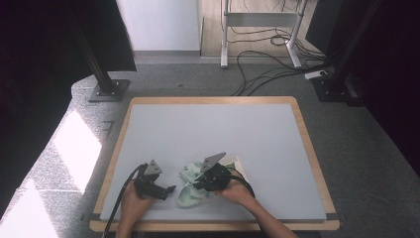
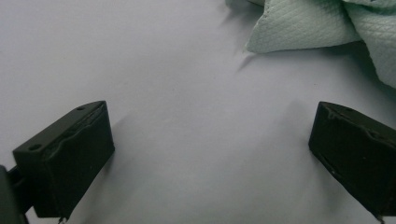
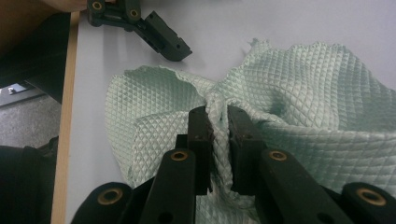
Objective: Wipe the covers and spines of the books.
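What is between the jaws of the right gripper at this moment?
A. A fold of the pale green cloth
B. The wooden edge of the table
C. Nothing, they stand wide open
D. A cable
A: in the right gripper view, the right gripper pinches a bunched fold of the pale green cloth.

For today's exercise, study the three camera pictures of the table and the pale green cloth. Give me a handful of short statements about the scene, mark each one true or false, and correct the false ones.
1. The right gripper has pinched a fold of the quilted green cloth between its jaws. True.
2. The left gripper is clamped on a corner of the cloth. False: its jaws stand wide apart over the bare table, with the cloth beyond them.
3. The cloth lies flat and neatly spread. False: it is bunched and crumpled.
4. The cloth lies near the table's edge on the person's side. True.
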### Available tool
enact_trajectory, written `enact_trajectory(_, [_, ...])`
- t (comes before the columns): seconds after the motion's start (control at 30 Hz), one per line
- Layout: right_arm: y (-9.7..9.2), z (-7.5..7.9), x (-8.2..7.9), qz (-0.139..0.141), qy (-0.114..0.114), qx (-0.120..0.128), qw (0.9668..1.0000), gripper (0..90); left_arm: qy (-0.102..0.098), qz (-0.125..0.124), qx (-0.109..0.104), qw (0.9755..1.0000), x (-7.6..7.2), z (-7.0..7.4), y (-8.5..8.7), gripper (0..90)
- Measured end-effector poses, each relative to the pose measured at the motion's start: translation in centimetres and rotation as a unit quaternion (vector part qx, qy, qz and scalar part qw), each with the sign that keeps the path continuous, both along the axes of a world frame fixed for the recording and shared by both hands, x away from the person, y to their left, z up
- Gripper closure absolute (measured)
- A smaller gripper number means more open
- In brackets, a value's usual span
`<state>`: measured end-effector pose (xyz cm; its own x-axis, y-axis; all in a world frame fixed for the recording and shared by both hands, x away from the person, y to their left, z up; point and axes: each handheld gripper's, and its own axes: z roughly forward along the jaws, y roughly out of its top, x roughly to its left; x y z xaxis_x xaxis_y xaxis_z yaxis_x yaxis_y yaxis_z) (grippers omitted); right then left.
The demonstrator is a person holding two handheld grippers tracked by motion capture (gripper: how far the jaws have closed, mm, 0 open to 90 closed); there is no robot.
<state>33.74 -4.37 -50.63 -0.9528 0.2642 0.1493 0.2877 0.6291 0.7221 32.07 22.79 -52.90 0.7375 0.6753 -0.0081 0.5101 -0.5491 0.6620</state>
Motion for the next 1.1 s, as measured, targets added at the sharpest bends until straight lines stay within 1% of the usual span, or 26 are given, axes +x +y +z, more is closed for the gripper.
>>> enact_trajectory(0.17, [-0.5, 0.0, 0.0, -0.002, -0.002, -0.004, 1.0000, 80.8, 0.000, 0.000, 0.000, 1.0000, 0.0, 0.0, 0.0, 0.0])
enact_trajectory(0.27, [-1.5, 0.0, 0.1, -0.010, 0.001, -0.004, 0.9999, 81.2, 0.000, 0.000, 0.000, 1.0000, 0.0, 0.0, 0.0, 0.0])
enact_trajectory(0.37, [-1.9, 0.0, 0.2, -0.017, 0.002, -0.004, 0.9998, 81.3, 0.000, 0.000, 0.000, 1.0000, 0.0, 0.0, 0.0, 0.0])
enact_trajectory(0.47, [-3.0, 0.0, 0.4, -0.029, 0.001, -0.007, 0.9996, 81.3, 0.000, 0.000, 0.000, 1.0000, 0.0, 0.0, 0.0, 0.0])
enact_trajectory(0.5, [-3.8, 0.0, 0.5, -0.037, 0.000, -0.008, 0.9993, 81.3, 0.000, 0.000, 0.000, 1.0000, 0.0, 0.0, 0.0, 0.0])
enact_trajectory(0.53, [-3.8, 0.0, 0.5, -0.037, 0.000, -0.008, 0.9993, 81.3, 0.000, 0.000, 0.000, 1.0000, 0.0, 0.0, 0.0, 0.0])
enact_trajectory(0.57, [-4.6, -0.1, 0.7, -0.044, 0.000, -0.007, 0.9990, 81.3, 0.000, 0.000, 0.000, 1.0000, 0.0, 0.0, 0.0, 0.0])
enact_trajectory(0.6, [-4.6, -0.1, 0.7, -0.044, 0.000, -0.007, 0.9990, 81.3, 0.000, 0.000, 0.000, 1.0000, 0.0, 0.0, 0.0, 0.0])
enact_trajectory(0.63, [-5.3, -0.1, 0.8, -0.052, 0.000, -0.008, 0.9986, 81.3, 0.000, 0.000, 0.000, 1.0000, 0.0, 0.0, 0.0, 0.0])
enact_trajectory(0.67, [-5.3, -0.1, 0.8, -0.052, 0.000, -0.008, 0.9986, 81.3, 0.000, 0.000, 0.000, 1.0000, 0.0, 0.0, 0.0, 0.0])
enact_trajectory(0.7, [-5.7, -0.1, 0.8, -0.056, 0.000, -0.008, 0.9984, 81.3, 0.000, 0.001, 0.000, 1.0000, 0.0, 0.0, 0.0, 0.0])
enact_trajectory(0.83, [-7.7, -0.1, 1.1, -0.078, -0.001, -0.011, 0.9969, 81.3, 0.000, 0.001, 0.000, 1.0000, 0.0, 0.0, 0.0, 0.0])
enact_trajectory(0.87, [-7.7, -0.1, 1.1, -0.078, -0.001, -0.011, 0.9969, 81.3, 0.000, 0.001, 0.000, 1.0000, 0.0, 0.0, 0.0, 0.0])
enact_trajectory(0.93, [-8.5, -0.2, 1.1, -0.088, -0.001, -0.012, 0.9960, 81.3, 0.000, 0.000, 0.000, 1.0000, 0.0, 0.0, 0.0, 0.0])
enact_trajectory(0.97, [-9.5, -0.2, 1.2, -0.098, -0.001, -0.013, 0.9951, 81.3, 0.000, 0.000, 0.000, 1.0000, 0.0, 0.0, 0.0, 0.0])
enact_trajectory(1.03, [-10.3, -0.2, 1.3, -0.107, -0.001, -0.014, 0.9941, 81.3, 0.000, 0.001, 0.000, 1.0000, 0.0, 0.0, 0.0, 0.0])
enact_trajectory(1.07, [-10.3, -0.2, 1.3, -0.107, -0.001, -0.014, 0.9941, 81.3, 0.000, 0.001, 0.000, 1.0000, 0.0, 0.0, 0.0, 0.0])
enact_trajectory(1.1, [-11.3, -0.2, 1.3, -0.118, -0.003, -0.015, 0.9929, 81.3, 0.000, 0.001, 0.000, 1.0000, 0.0, 0.0, 0.0, 0.0])
